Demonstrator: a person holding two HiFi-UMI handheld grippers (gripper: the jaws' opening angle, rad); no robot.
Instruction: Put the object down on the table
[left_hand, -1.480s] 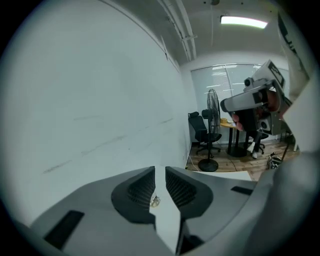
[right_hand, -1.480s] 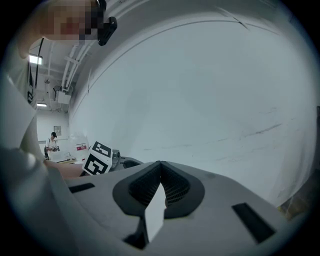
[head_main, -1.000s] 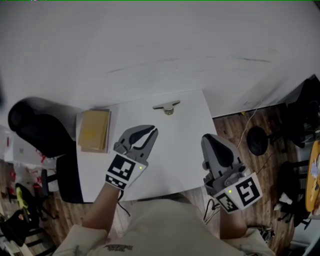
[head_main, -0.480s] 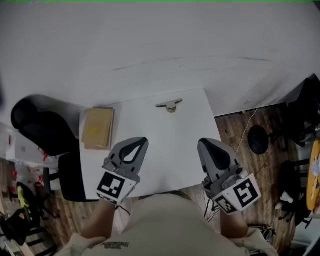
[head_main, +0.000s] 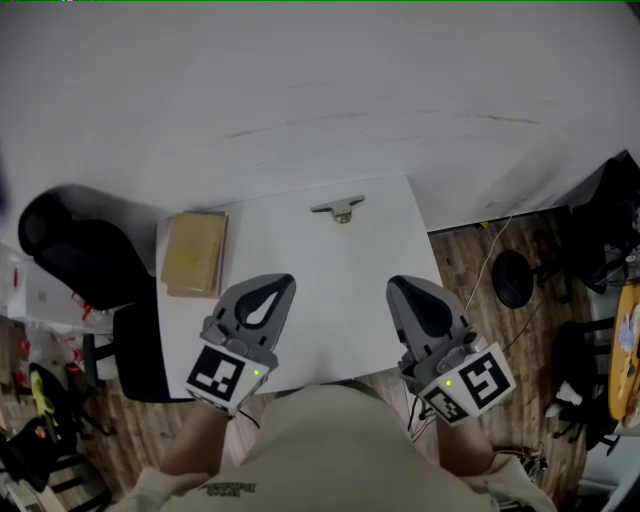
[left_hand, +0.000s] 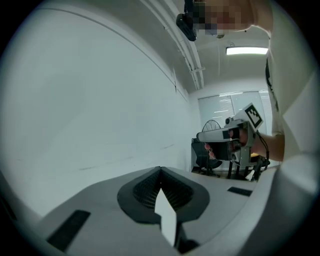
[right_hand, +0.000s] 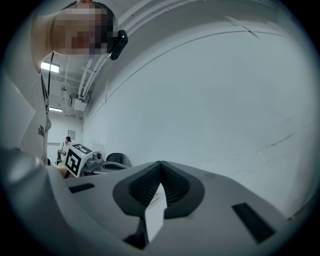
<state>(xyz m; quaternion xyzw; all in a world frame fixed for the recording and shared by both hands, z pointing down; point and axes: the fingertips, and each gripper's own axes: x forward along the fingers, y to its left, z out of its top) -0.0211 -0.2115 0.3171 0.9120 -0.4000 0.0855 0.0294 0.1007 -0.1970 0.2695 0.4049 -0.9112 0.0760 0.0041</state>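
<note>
A small metal piece (head_main: 338, 209), a flat bar on a round base, lies by itself on the white table (head_main: 350, 270) near its far edge. My left gripper (head_main: 283, 283) hovers over the table's near left part, well short of the piece, jaws shut with nothing between them. My right gripper (head_main: 396, 286) sits level with it on the near right, also shut and empty. In the left gripper view the jaws (left_hand: 160, 171) meet in front of a bare wall, and the right gripper (left_hand: 234, 136) shows beyond. The right gripper view shows its closed jaws (right_hand: 160, 164) and the left gripper (right_hand: 80, 161).
A flat cardboard box (head_main: 194, 253) rests on the table's left edge. A black office chair (head_main: 75, 250) stands left of the table. Wooden floor with cables and a black stool base (head_main: 514, 281) lies to the right. A white wall rises behind the table.
The left gripper has pulled back from near the metal piece toward the person and its jaws have closed. The right gripper has drifted slightly left. The metal piece stays put.
</note>
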